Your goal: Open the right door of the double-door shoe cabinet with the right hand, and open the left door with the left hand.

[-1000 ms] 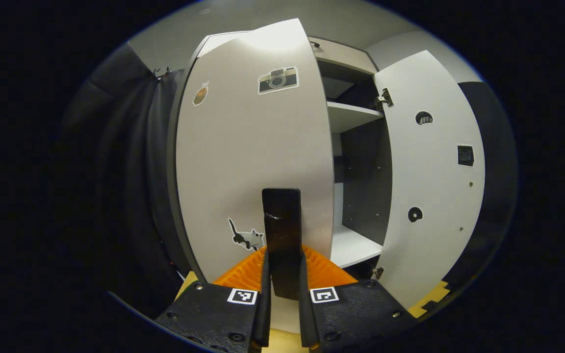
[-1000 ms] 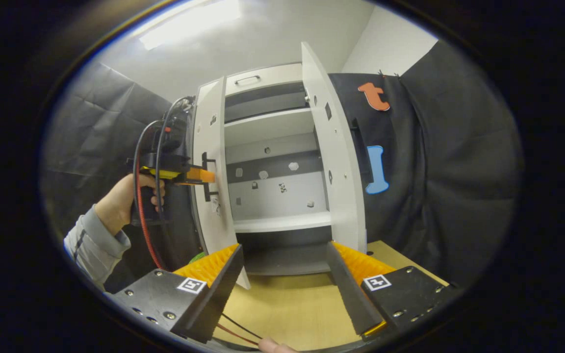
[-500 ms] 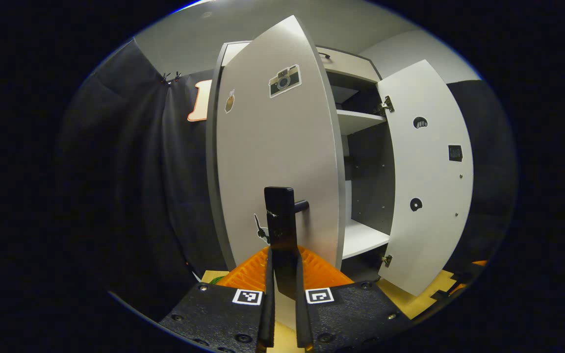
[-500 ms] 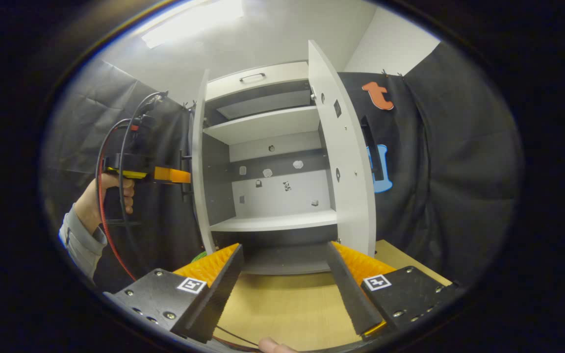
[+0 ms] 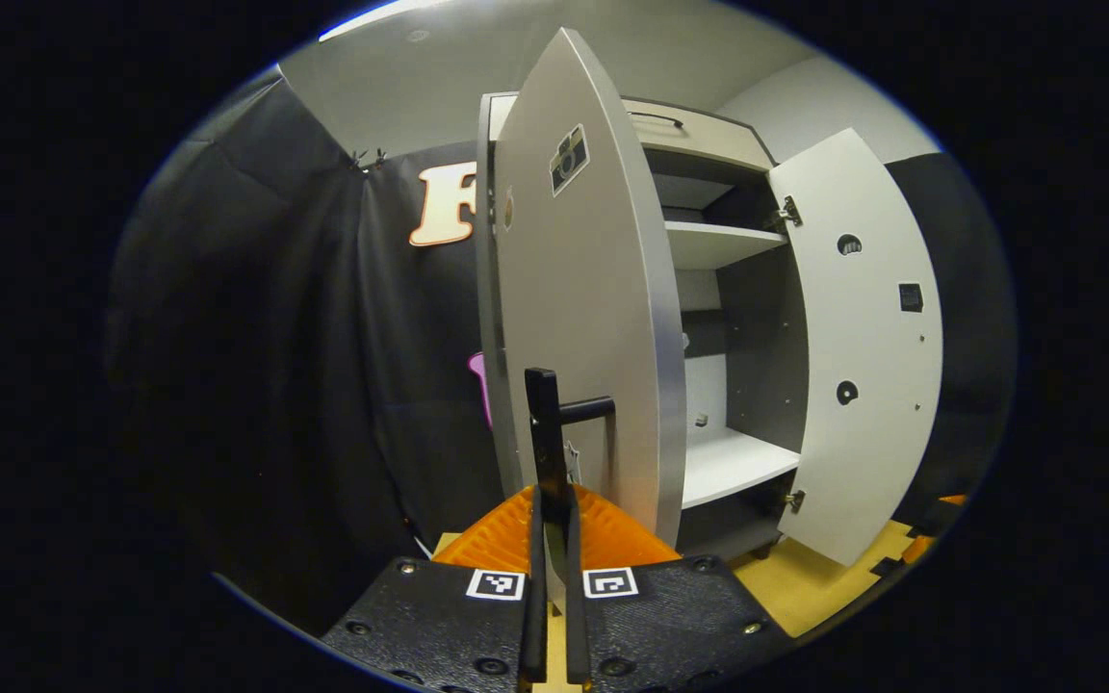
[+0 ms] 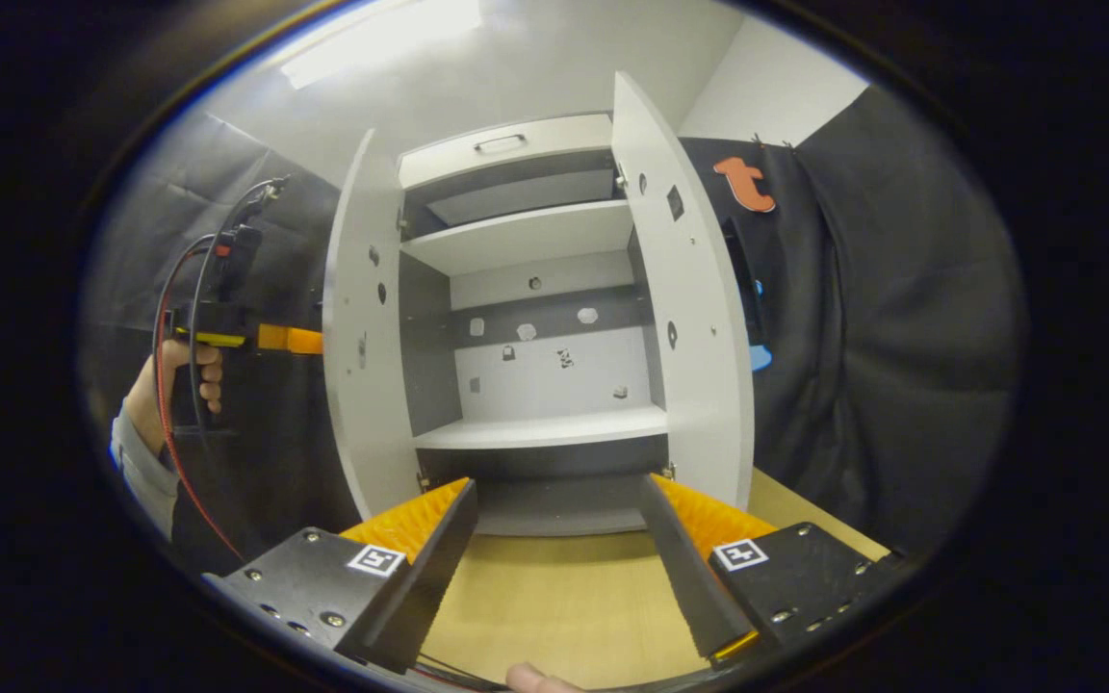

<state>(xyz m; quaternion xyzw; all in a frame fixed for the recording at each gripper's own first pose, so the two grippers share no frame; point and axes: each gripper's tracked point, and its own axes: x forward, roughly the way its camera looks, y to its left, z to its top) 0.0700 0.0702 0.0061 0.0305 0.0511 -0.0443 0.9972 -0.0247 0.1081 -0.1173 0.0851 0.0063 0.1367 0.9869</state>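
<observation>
Both doors of the shoe cabinet (image 6: 535,289) stand wide. The left gripper (image 5: 552,539) pinches the left door handle (image 5: 547,433); the right gripper (image 6: 554,568), fingers spread, hangs before the cabinet.

No legible text, brand or number.
Left door (image 5: 579,308) carries a camera sticker (image 5: 569,158), picture only. Square black-and-white coded tags (image 5: 497,583) on the left tongs' mount and the right's (image 6: 739,553); patterns, not words.

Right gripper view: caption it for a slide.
Open right gripper faces the shoe cabinet, both doors swung wide.
</observation>
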